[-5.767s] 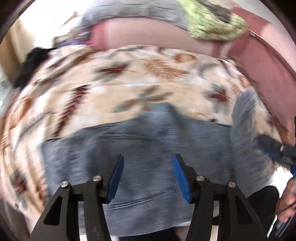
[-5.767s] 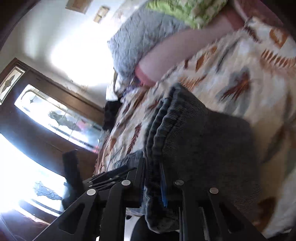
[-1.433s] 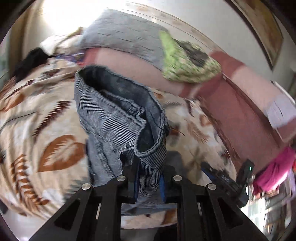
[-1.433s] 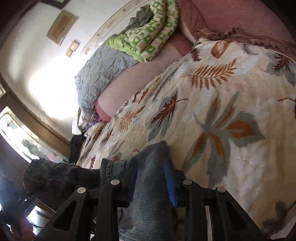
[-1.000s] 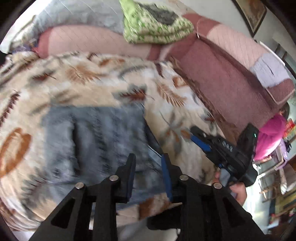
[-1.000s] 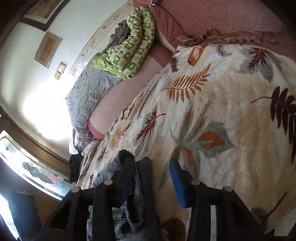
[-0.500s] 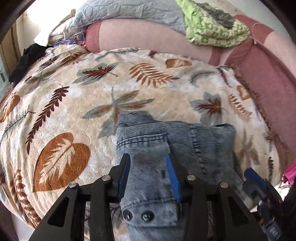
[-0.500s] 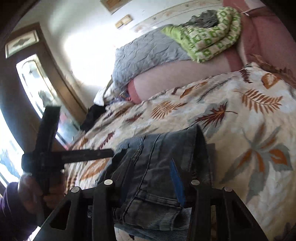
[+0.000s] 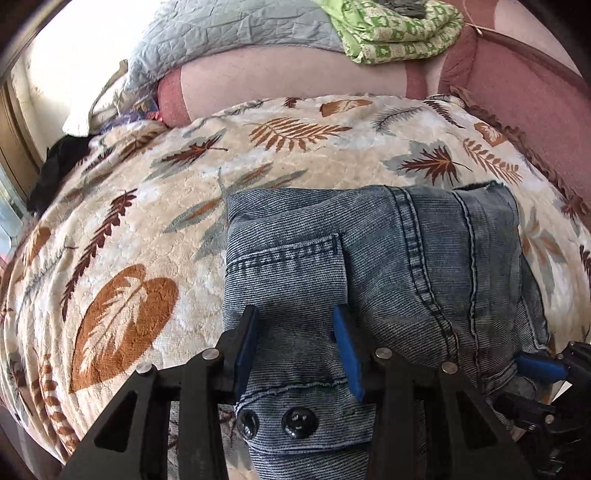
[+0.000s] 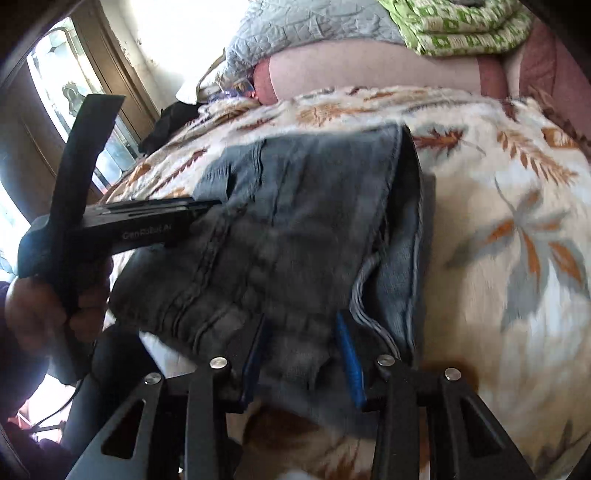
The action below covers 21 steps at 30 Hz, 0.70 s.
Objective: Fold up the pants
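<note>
Both hand-held grippers, left and right, gape over folded pants; right view blurred.

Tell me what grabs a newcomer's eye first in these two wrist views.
The folded blue denim pants lie as a compact bundle on the cream leaf-print blanket, near its front edge. The left gripper hovers open over the bundle's buttoned near end, the right gripper open at its opposite side. Behind, a green patterned quilt tops the pink sofa back.
</note>
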Available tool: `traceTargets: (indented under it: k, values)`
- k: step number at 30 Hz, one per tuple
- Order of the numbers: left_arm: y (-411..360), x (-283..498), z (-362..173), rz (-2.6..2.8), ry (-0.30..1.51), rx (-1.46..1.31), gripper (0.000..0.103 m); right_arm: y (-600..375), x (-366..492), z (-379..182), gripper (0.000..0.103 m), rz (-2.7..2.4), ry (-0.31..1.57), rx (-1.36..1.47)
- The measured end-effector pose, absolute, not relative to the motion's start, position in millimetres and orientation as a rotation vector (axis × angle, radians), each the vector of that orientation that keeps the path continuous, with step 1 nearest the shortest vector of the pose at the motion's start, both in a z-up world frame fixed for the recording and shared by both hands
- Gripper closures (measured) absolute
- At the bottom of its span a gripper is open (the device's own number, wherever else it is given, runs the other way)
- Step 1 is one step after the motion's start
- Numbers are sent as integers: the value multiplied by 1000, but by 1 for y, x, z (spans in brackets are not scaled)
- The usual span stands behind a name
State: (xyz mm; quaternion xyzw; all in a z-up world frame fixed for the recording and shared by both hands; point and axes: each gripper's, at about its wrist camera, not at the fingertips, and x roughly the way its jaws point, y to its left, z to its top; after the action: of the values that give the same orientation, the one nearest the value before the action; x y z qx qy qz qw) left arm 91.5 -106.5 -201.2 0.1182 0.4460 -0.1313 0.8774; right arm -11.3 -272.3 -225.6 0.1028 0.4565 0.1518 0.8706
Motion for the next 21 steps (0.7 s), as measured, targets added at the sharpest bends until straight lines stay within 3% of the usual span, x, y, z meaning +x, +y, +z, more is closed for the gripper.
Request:
traceTargets:
  k: [5, 10, 12, 15, 19, 21]
  values:
    - [-105, 95, -189, -277, 959, 223, 60, -278, -12, -215, 63, 331, 943, 226]
    - [-86, 109, -155, -248, 932, 140, 60, -294, -11, -167, 63, 313, 681, 300]
    - [-89, 124, -149, -208, 936, 162, 53, -299, 2, -155, 63, 294, 626, 326]
    - [-101, 146, -156, -162, 982, 198, 52, -295, 39, -157, 74, 270, 645, 348]
    - [-118, 169, -182, -147, 1043, 214, 52, -289, 80, -172, 75, 275, 714, 362]
    - [-120, 175, -195, -146, 1068, 212, 45, -286, 103, -195, 79, 212, 826, 319]
